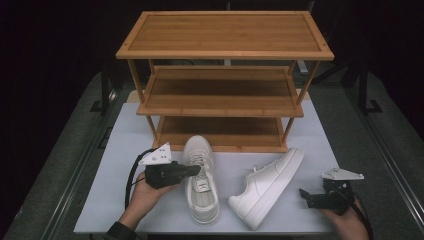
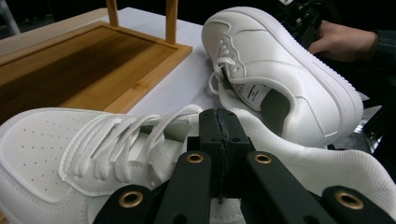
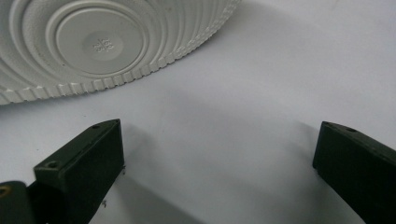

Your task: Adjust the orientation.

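Two white sneakers lie on the white mat in front of a wooden rack. The left sneaker [image 1: 202, 200] [image 2: 46, 149] sits upright, toe toward the rack. My left gripper [image 1: 197, 171] [image 2: 219, 116] is shut, pads pressed together, with its tips over this sneaker's laces and opening; nothing is visible between the pads. The right sneaker [image 1: 265, 190] [image 2: 289, 74] lies tipped on its side, its ribbed sole [image 3: 93, 42] facing my right gripper [image 1: 306, 198] [image 3: 219, 154]. That gripper stands open just above the mat, a short way from the sole, with nothing between its jaws.
The three-shelf bamboo rack [image 1: 225, 35] stands at the back of the white mat [image 1: 115, 190], its bottom shelf [image 2: 70, 60] just beyond the sneakers' toes. Grey table surface [image 1: 380, 150] flanks the mat. The other hand [image 2: 345, 42] shows behind the right sneaker.
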Demonstrator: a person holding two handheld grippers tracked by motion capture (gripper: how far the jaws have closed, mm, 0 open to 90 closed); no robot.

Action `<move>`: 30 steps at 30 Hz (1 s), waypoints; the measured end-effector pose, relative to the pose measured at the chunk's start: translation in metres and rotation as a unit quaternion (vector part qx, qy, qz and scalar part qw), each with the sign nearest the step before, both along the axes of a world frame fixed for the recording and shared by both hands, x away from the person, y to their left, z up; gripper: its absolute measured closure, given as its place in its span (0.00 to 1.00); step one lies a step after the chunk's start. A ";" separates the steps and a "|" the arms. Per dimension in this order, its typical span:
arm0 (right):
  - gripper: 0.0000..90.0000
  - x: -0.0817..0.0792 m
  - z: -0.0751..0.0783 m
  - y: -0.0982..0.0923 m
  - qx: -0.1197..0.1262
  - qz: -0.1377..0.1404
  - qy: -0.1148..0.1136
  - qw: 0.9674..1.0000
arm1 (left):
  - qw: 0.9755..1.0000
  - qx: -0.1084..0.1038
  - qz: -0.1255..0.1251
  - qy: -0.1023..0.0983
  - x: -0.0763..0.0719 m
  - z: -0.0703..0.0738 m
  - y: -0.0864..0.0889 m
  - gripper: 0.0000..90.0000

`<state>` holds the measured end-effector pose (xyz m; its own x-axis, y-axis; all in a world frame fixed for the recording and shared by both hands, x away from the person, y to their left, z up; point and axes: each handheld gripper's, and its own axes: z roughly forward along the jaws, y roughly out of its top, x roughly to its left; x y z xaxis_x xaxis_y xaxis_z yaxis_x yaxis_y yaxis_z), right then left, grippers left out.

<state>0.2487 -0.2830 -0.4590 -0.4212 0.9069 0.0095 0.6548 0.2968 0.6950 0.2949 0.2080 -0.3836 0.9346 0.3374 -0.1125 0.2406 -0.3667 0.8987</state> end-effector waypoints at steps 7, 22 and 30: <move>0.02 0.000 0.000 0.000 0.000 0.000 0.000 1.000 | 1.000 0.007 0.016 0.002 -0.007 0.009 0.007 0.81; 0.02 0.000 0.000 0.000 0.000 0.000 0.000 1.000 | 0.993 0.064 0.096 0.028 -0.024 -0.012 -0.003 0.33; 0.02 0.000 0.000 0.000 0.000 0.000 0.000 1.000 | 0.993 0.066 0.099 0.023 -0.024 -0.010 0.000 0.45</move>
